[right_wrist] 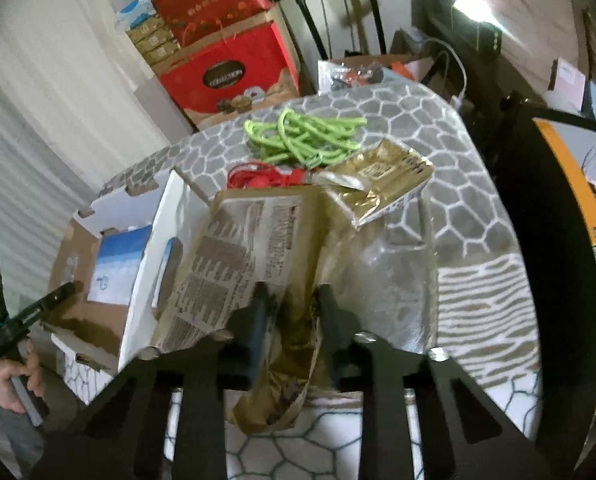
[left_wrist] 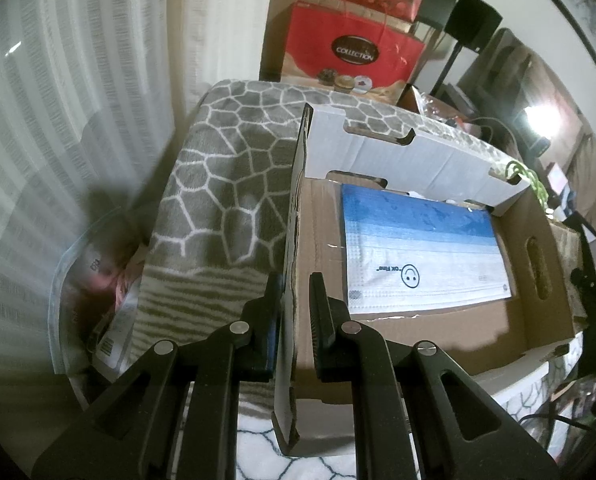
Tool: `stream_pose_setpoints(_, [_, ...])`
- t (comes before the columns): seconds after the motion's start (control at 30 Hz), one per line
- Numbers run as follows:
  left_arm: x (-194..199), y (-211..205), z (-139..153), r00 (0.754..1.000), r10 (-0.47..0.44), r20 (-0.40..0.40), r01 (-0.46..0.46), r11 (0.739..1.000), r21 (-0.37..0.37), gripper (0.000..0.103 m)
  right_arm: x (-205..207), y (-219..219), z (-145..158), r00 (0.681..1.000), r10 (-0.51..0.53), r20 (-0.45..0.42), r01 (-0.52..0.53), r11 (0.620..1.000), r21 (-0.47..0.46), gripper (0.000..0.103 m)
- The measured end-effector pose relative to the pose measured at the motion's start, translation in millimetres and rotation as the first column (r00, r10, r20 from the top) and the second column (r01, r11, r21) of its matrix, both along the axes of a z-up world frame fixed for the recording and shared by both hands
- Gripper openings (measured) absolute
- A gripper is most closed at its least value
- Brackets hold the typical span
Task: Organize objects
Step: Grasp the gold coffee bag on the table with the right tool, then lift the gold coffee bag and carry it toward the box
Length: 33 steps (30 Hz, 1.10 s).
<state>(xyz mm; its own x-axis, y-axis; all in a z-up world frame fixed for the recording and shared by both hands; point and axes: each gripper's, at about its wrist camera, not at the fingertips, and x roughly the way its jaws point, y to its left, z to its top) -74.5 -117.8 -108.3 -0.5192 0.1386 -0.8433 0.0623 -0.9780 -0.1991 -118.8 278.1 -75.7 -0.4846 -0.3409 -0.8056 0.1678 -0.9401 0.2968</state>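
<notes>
Left wrist view: left gripper [left_wrist: 294, 300] clamped on the side wall of an open cardboard box [left_wrist: 538, 264] on the blanket-covered tabletop [left_wrist: 234, 168]; inside, a flat pack of face masks [left_wrist: 422, 256].

Right wrist view: right gripper [right_wrist: 294, 304] pinching a gold printed bag [right_wrist: 258, 248] beside the box; green cord [right_wrist: 302, 138] beyond.

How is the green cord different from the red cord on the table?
The green cord is a large loose tangle lying in full view on the blanket; the red cord looks like a smaller bundle, half hidden behind the gold printed bag. The green cord lies farther from the camera, the red cord nearer. Both lie outside the cardboard box.
</notes>
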Motion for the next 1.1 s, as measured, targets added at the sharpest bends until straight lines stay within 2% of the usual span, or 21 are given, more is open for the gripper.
stream_pose_setpoints(0.2, [-0.4, 0.0, 0.2, 1.000, 0.000, 0.000, 0.000, 1.000, 0.000, 0.011, 7.4, -6.2, 23.0, 0.996, 0.025, -0.083, -0.029, 0.998, -0.047, 0.009])
stream_pose_setpoints(0.3, [-0.4, 0.1, 0.3, 1.000, 0.000, 0.000, 0.000, 1.000, -0.001, 0.011, 10.5, -21.6, 35.6, 0.991, 0.067, -0.118, -0.072, 0.997, -0.037, 0.006])
stream_pose_setpoints(0.4, [-0.5, -0.7, 0.0, 1.000, 0.001, 0.000, -0.001, 1.000, 0.001, 0.011, 12.8, -41.3, 45.8, 0.983, 0.114, -0.144, -0.117, 0.993, -0.009, 0.006])
stream_pose_setpoints(0.53, [-0.3, -1.7, -0.3, 1.000, 0.000, 0.001, 0.000, 1.000, 0.002, 0.011, 15.4, -63.0, 49.6, 0.973, 0.190, -0.128, -0.193, 0.981, -0.010, 0.013])
stream_pose_setpoints(0.57, [-0.8, -0.9, 0.1, 1.000, 0.000, 0.001, 0.000, 1.000, 0.002, 0.011, 16.3, -65.9, 50.1, 0.972, 0.199, -0.127, -0.201, 0.979, -0.005, 0.017])
stream_pose_setpoints(0.6, [-0.3, -1.3, -0.1, 1.000, 0.000, 0.001, 0.000, 1.000, 0.004, 0.011, 17.2, -66.4, 51.1, 0.971, 0.199, -0.129, -0.202, 0.979, -0.005, 0.034])
stream_pose_setpoints(0.63, [-0.6, -0.8, 0.0, 1.000, 0.001, 0.001, -0.001, 1.000, 0.003, 0.011, 18.3, -63.5, 52.6, 0.974, 0.183, -0.136, -0.186, 0.983, -0.009, 0.056])
stream_pose_setpoints(0.7, [-0.8, -0.6, 0.2, 1.000, 0.001, 0.001, -0.001, 1.000, 0.000, 0.011, 20.0, -54.4, 55.7, 0.979, 0.127, -0.160, -0.128, 0.992, 0.004, 0.075])
stream_pose_setpoints(0.73, [-0.7, -0.6, 0.1, 1.000, 0.001, 0.000, -0.001, 1.000, -0.001, 0.011, 19.7, -51.4, 55.8, 0.980, 0.109, -0.166, -0.109, 0.994, 0.011, 0.077])
stream_pose_setpoints(0.9, [-0.5, -1.2, 0.0, 1.000, 0.003, 0.000, -0.003, 1.000, 0.000, 0.011, 8.0, -40.7, 35.6, 0.995, 0.074, -0.073, -0.073, 0.997, 0.027, 0.077])
stream_pose_setpoints(1.03, [-1.0, -1.1, 0.3, 1.000, 0.001, 0.001, -0.001, 1.000, 0.000, 0.011, 0.6, -42.2, 14.2, 0.995, 0.095, 0.004, -0.095, 0.994, -0.048, 0.079])
stream_pose_setpoints(1.07, [-1.1, -0.9, 0.4, 1.000, 0.001, 0.001, -0.001, 1.000, 0.001, 0.011, -0.3, -42.5, 10.5, 0.996, 0.087, 0.012, -0.087, 0.995, -0.039, 0.077])
stream_pose_setpoints(1.1, [-1.1, -0.7, 0.5, 1.000, 0.001, 0.001, -0.001, 1.000, 0.001, 0.011, -0.2, -43.9, 8.8, 0.996, 0.084, 0.009, -0.084, 0.996, -0.028, 0.064])
